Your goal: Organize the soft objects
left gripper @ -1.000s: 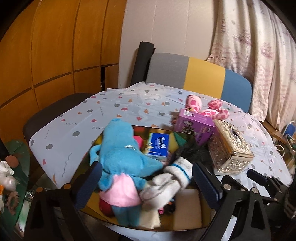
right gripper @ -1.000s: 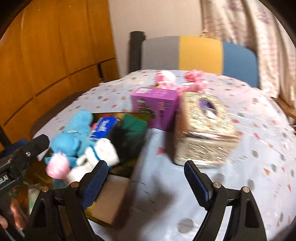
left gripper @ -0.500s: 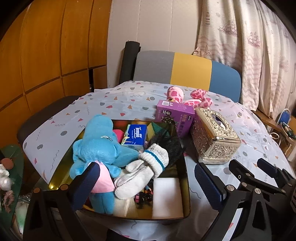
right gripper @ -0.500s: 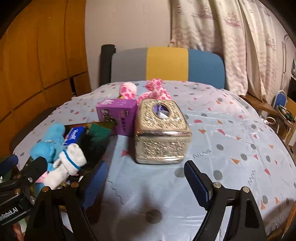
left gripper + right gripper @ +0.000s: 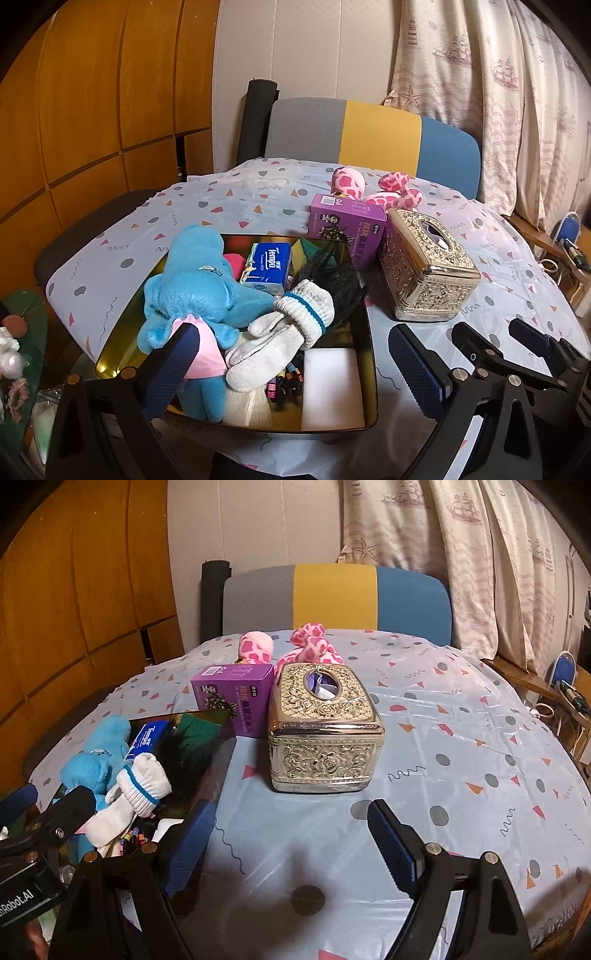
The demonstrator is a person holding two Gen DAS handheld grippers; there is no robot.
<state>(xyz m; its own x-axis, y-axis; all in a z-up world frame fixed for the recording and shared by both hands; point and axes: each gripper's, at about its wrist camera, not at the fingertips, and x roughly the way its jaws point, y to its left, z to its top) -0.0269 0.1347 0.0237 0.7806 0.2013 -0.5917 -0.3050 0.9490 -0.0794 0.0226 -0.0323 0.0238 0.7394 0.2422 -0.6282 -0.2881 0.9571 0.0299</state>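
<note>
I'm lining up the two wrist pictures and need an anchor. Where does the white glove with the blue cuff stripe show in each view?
Left wrist view: the white glove lies centre-low, in the gold tray, against the blue plush.
Right wrist view: the glove sits at the lower left, in the same tray.
Shared landmark: the gold tissue box, right of the tray in both.

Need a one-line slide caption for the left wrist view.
Open left tongs hover over a gold tray holding a blue plush, white glove and tissue pack.
</note>
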